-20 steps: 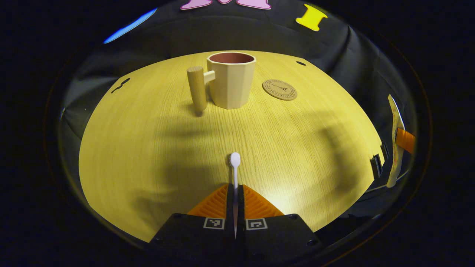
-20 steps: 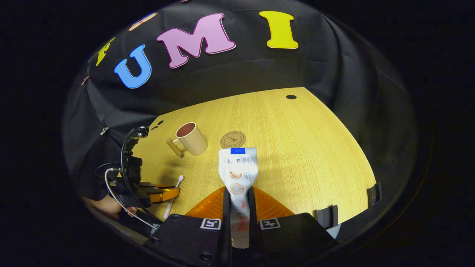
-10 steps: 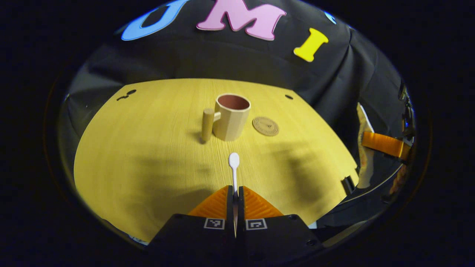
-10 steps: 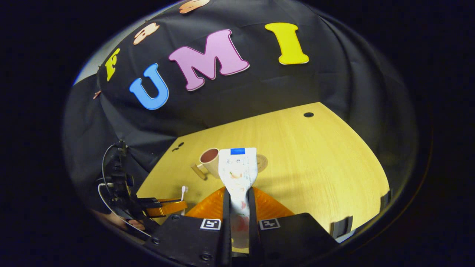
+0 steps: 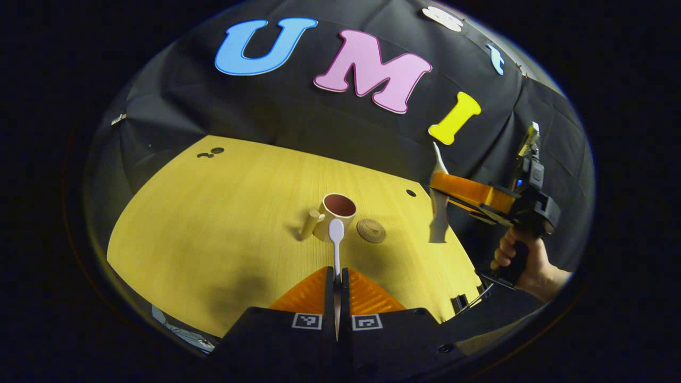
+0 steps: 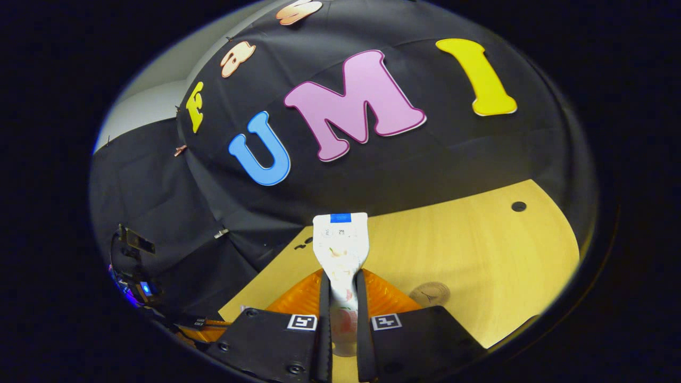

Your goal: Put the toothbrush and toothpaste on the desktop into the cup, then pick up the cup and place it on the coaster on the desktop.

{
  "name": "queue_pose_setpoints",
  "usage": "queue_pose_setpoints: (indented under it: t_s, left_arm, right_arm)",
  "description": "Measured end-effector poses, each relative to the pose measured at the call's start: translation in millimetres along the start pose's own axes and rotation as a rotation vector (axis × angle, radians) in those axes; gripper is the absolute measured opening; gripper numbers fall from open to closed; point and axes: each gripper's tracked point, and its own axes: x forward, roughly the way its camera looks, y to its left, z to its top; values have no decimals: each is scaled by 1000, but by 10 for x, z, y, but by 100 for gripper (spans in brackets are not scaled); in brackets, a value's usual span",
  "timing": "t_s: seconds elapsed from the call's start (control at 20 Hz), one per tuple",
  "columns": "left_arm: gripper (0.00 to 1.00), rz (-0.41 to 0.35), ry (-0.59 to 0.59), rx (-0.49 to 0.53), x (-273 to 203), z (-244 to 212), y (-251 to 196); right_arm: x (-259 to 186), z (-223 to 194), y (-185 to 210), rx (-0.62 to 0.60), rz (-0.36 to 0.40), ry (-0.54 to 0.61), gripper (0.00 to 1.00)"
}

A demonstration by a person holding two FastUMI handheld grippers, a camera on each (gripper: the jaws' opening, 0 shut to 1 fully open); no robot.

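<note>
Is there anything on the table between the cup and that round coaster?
No. In the left gripper view, only bare wooden tabletop separates the cup from the coaster beside it.

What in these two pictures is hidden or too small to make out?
- Toothbrush handle, left gripper view: its lower part is hidden between the left gripper's fingers.
- Toothpaste tube cap end, right gripper view: hidden between the right gripper's fingers.
- Coaster emblem, left gripper view: too small to make out.
- Cup bottom, left gripper view: too dark to see.

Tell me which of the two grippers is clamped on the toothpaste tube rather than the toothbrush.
The right gripper: its fingers pinch the flat white toothpaste tube, crimped end forward. The left gripper holds the thin white toothbrush instead.
</note>
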Motion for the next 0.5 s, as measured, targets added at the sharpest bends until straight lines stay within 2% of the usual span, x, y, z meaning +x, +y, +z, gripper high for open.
queue_pose_setpoints:
  t_s: [0.3,0.5]
  left_arm:
    - [6,94,-55,-31,-238,133,-46]
    - [6,163,-66,-61,-314,120,-5]
  right_arm:
    - [838,140,134,45,112,3,22]
    - [1309,42,170,4,158,20,22]
